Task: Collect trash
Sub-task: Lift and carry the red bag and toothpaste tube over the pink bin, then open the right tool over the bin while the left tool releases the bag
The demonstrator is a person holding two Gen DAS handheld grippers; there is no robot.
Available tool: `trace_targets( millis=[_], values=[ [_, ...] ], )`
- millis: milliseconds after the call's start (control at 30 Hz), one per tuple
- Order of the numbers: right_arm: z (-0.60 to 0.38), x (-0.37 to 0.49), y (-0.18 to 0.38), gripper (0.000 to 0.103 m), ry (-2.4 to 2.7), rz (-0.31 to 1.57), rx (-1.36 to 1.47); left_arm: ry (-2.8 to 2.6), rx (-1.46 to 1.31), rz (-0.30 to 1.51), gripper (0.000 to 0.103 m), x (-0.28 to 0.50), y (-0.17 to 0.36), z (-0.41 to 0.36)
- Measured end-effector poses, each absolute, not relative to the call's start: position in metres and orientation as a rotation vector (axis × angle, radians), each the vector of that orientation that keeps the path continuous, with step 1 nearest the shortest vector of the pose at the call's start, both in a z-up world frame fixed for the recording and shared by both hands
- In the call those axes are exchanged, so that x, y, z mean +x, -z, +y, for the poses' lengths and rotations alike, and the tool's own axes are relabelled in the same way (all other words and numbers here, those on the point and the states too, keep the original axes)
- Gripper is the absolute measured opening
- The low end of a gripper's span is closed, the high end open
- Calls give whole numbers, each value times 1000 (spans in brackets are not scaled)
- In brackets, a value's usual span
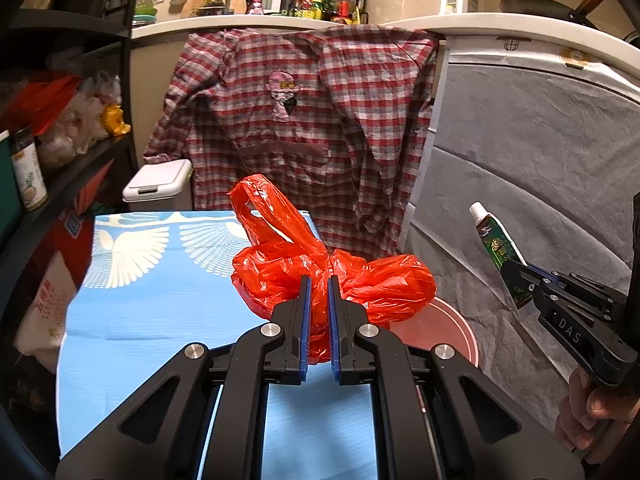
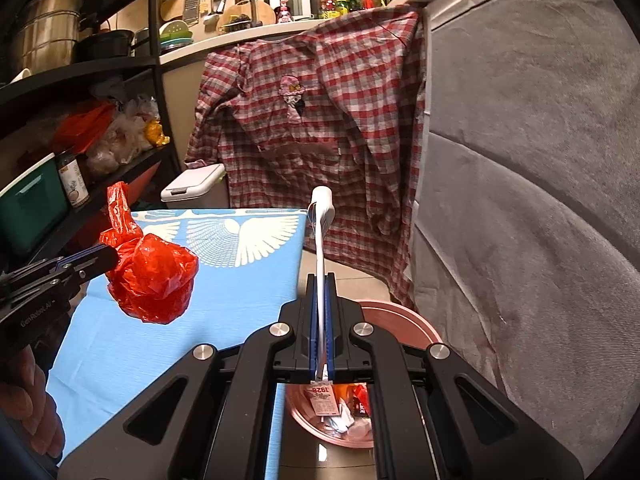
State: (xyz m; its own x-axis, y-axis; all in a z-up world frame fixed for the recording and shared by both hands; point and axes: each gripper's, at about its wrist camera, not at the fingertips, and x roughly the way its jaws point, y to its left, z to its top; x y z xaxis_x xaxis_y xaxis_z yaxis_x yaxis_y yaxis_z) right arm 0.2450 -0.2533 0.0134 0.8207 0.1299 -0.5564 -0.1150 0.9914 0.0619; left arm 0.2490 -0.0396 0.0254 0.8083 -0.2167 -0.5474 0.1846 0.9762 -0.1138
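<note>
The blue tabletop (image 1: 160, 300) lay to my left, the pink bin (image 2: 404, 320) on the floor beside it. My left tool (image 1: 319, 320) was clenched on the red plastic bag (image 1: 332, 280), held above the tabletop's edge; it looked light, soft and slippery, best pinched at its bunched neck. My right tool (image 2: 321, 328) gripped the toothpaste tube (image 2: 321, 240), thin and squashy, over the bin.

Your crumpled red plastic bag (image 1: 336, 280) hangs above the blue cloth-covered table (image 1: 160, 312); right of it, the round pink bin (image 2: 400, 316); behind, the checked shirt (image 1: 320, 120).
</note>
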Motion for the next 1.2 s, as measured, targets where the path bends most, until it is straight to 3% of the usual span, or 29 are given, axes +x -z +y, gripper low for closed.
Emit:
trace_targets(
  millis=[1200],
  values=[
    [-293,280,18,5,-49,668,31,355,-12,705,10,304,21,-129]
  ],
)
